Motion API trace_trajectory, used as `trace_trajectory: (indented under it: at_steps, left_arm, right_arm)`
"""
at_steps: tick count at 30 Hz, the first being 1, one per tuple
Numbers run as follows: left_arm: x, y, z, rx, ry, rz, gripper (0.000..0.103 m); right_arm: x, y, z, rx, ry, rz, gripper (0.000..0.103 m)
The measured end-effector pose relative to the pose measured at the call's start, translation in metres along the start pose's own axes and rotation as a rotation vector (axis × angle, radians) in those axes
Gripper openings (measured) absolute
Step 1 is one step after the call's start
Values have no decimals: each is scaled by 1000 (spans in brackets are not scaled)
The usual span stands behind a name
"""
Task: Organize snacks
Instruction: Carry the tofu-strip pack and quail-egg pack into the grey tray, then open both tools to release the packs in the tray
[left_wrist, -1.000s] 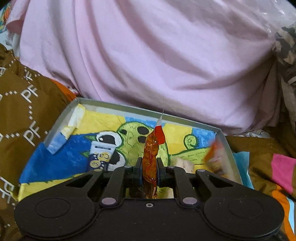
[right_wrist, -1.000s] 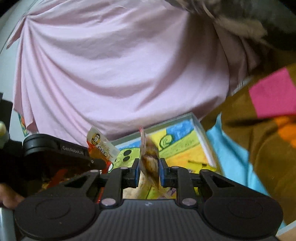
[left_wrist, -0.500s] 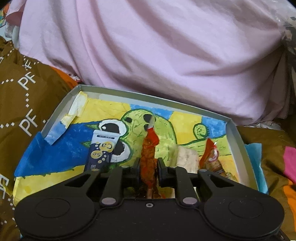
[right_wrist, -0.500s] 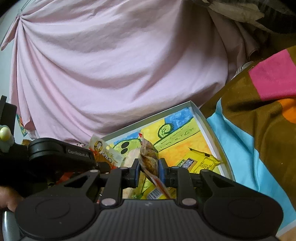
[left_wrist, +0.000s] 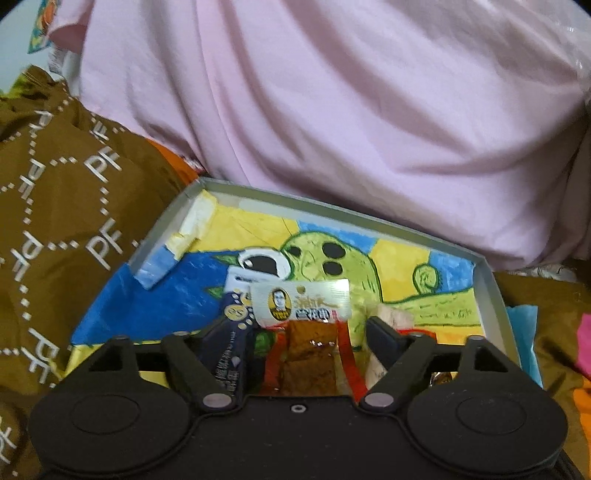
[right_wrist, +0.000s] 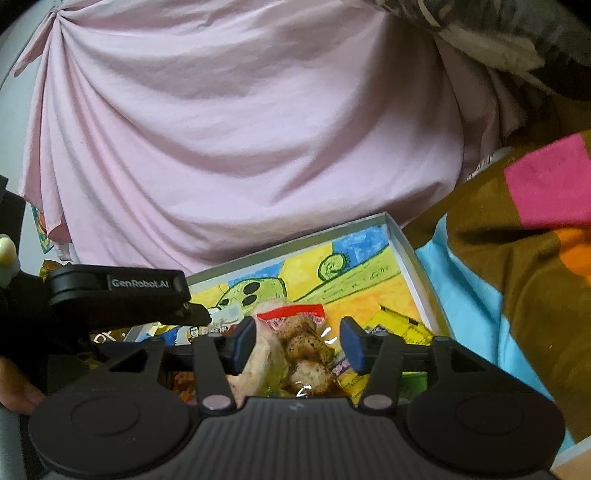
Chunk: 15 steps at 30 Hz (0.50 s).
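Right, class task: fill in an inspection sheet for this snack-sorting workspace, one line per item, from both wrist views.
Surface: shallow box with a painted cartoon liner, resting on brown patterned bedding.
Job's things: red-edged brown snack packet, dark blue packet, packet of speckled eggs, yellow packet, all in the box.
Clutter: nothing seen.
Grippers: left gripper and right gripper both open, fingers either side of a packet.
Cables: nothing seen.
Surroundings: pink cloth behind.

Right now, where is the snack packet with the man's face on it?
In the left wrist view, the face packet lies in the painted box, between the open left tongs, beside the dark blue packet.
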<state>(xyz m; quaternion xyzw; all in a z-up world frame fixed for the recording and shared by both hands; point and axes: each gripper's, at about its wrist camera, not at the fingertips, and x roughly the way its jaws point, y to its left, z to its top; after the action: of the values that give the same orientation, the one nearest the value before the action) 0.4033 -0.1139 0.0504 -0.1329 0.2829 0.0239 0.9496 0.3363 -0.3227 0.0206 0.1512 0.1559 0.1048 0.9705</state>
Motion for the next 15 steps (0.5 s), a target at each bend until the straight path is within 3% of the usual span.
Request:
trace_trajectory:
  at_steps: [5, 15]
  left_arm:
    - [-24, 4, 2, 4, -45, 2, 101]
    - [-85, 28, -4, -8, -93, -19, 102]
  right_arm:
    - [-17, 11, 7, -77, -41, -30, 77]
    - [-66, 37, 8, -176, -97, -55, 100]
